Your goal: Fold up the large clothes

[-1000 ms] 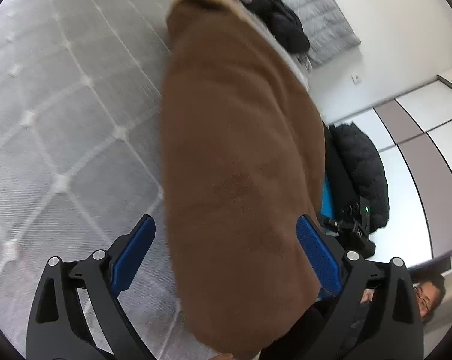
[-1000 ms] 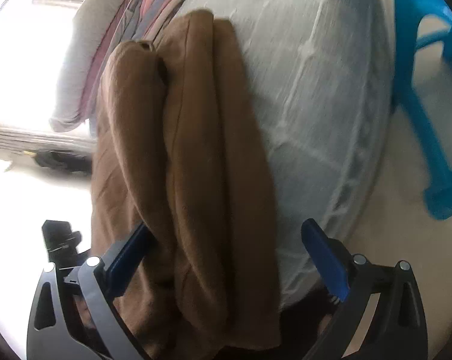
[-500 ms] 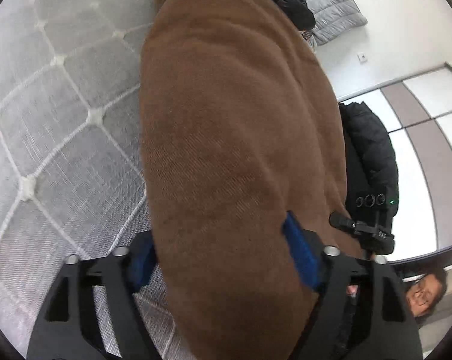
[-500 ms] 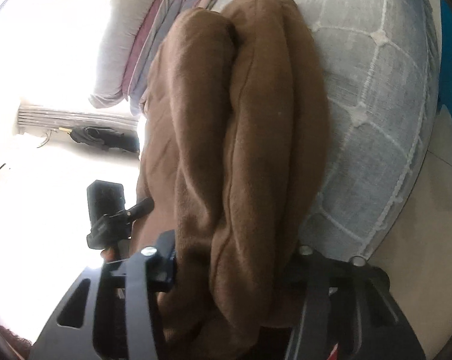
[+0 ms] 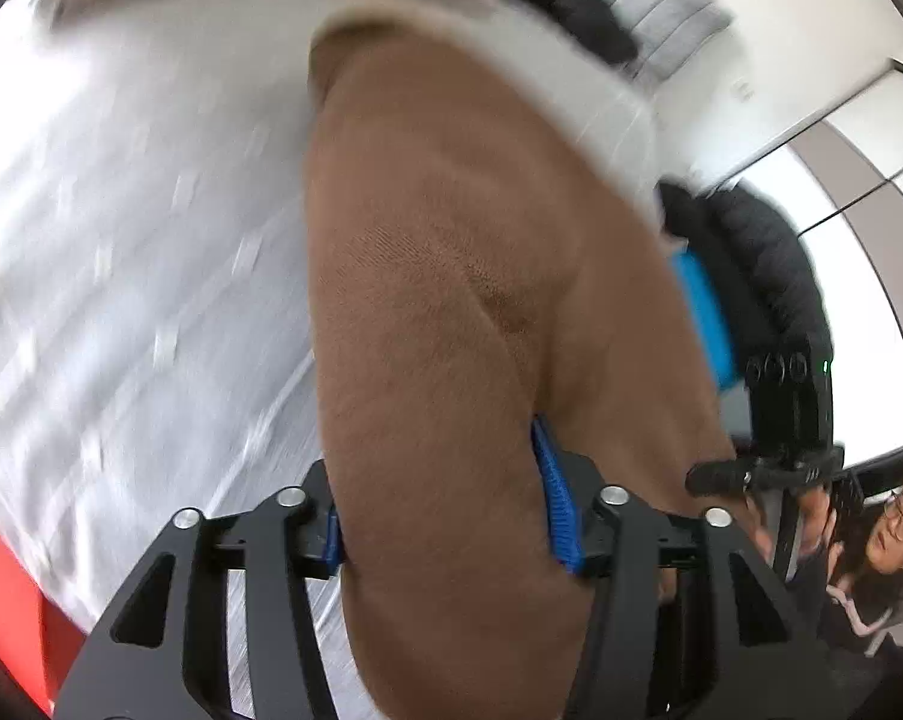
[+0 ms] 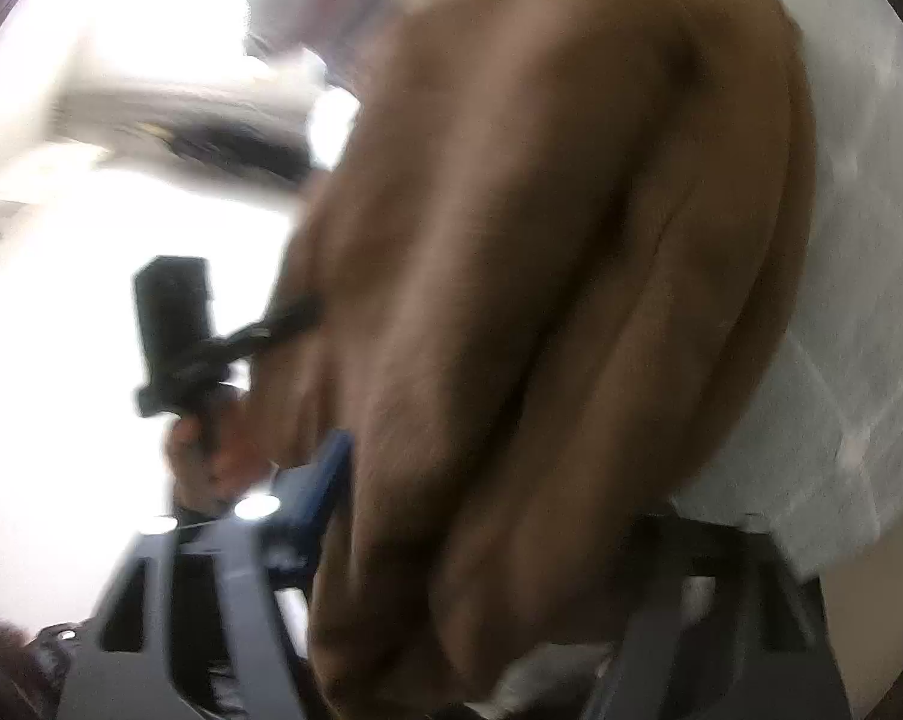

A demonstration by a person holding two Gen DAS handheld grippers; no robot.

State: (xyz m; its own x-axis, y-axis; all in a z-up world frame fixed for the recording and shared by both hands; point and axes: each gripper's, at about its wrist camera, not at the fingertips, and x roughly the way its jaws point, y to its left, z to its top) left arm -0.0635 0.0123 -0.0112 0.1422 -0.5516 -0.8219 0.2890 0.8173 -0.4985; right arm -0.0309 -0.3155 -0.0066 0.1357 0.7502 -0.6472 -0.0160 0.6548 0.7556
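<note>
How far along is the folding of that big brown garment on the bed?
Partly done: the brown garment already lies doubled into a long, thick roll on the grey quilted bed. In hand: the left gripper is clamped on its near end; the right gripper has it between its fingers, having just opened wider. Left: folding it shorter.

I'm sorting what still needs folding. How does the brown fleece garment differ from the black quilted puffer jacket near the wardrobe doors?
The brown fleece garment is soft-napped; the black quilted puffer jacket is stitched into puffy ribs. The brown one is a long folded bundle over the grey mattress, pinched by the left gripper, whose jaws have just been closing; the black one sits heaped off the bed, untouched. Both are bulky.
</note>
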